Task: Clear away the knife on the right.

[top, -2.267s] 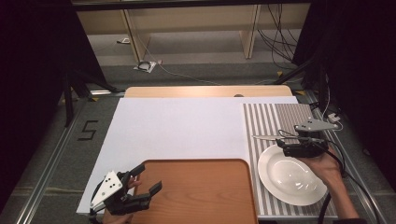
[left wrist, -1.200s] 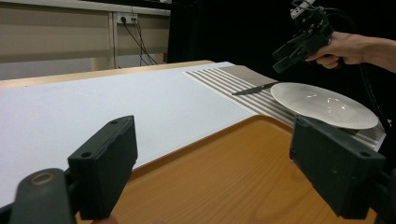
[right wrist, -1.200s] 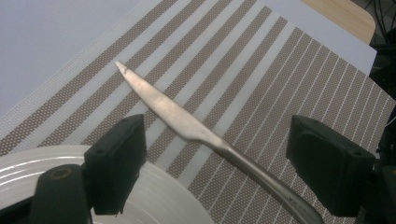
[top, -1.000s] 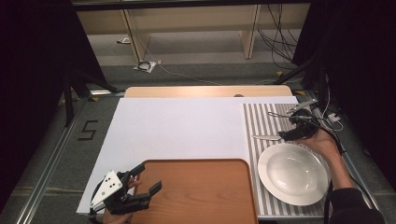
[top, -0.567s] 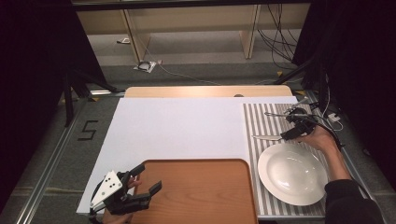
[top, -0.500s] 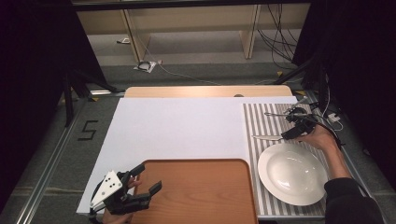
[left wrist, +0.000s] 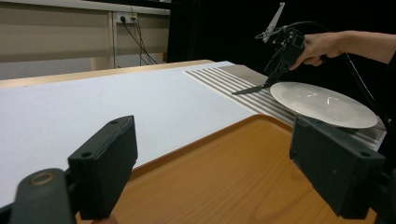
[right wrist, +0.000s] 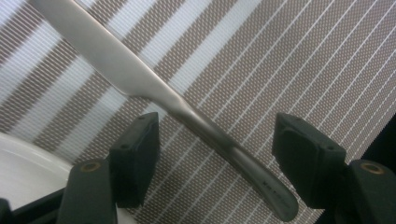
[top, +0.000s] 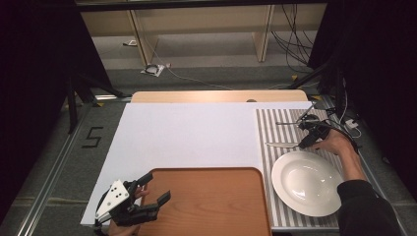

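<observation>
A silver knife point(top: 281, 145) lies on the striped placemat point(top: 268, 128), just beyond the white plate point(top: 307, 183). My right gripper point(top: 302, 143) points down at its handle end. In the right gripper view the knife handle point(right wrist: 219, 140) runs between the jaws with a gap on both sides. My right gripper point(right wrist: 215, 149) is open, and its jaws have just been closing. My left gripper point(top: 156, 188) rests open at the near left corner of the wooden tray point(top: 211, 201), with nothing in it. The left gripper view shows the open left gripper point(left wrist: 212, 163) over the tray point(left wrist: 243, 140).
A second utensil point(top: 287, 123) lies farther back on the placemat. A white sheet point(top: 187, 132) covers the table's middle. In the left gripper view the plate point(left wrist: 322, 102) sits right of the tray, with the right gripper point(left wrist: 272, 78) beyond it.
My right gripper has moved off the plate's far edge to the knife and come down over its handle. The left gripper has stayed still.
</observation>
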